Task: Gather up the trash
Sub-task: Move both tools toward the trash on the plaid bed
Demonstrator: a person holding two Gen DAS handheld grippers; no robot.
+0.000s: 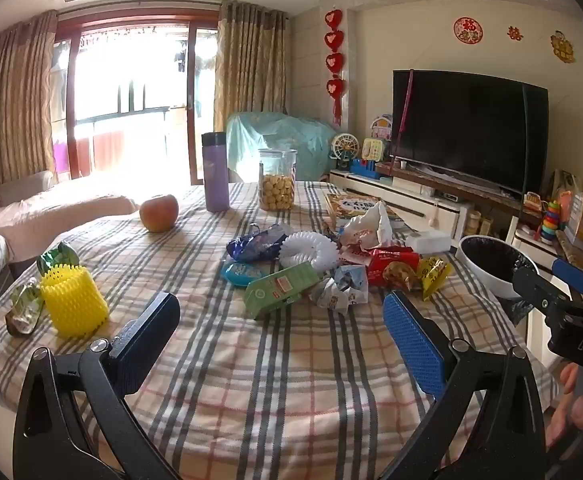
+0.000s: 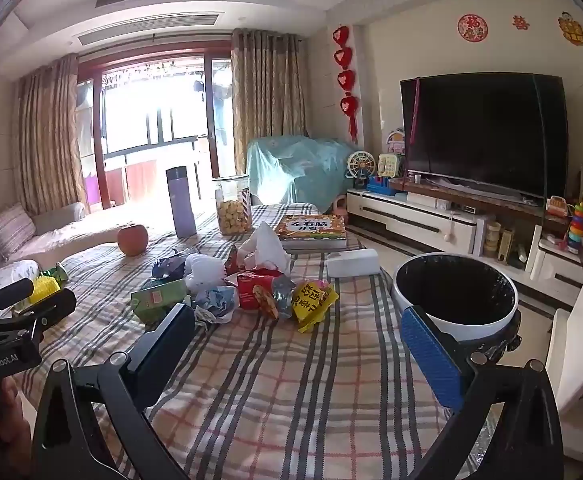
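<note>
Trash pile (image 1: 323, 268) sits mid-table on the plaid cloth (image 1: 275, 380); wrappers overlap, so most print is unreadable (yellow packet (image 2: 313, 300) shows red characters, blurred). White bin (image 2: 455, 296) with black liner is at the table's 3 o'clock edge, its base cut off. Left gripper (image 1: 287, 332) hovers low, jaws spread wide, holding nothing. Right gripper (image 2: 303, 340) likewise released, aimed toward 12 o'clock. Housings read "DAS" and "GenRobot.AI". Book (image 2: 313, 228) title partly legible.
</note>
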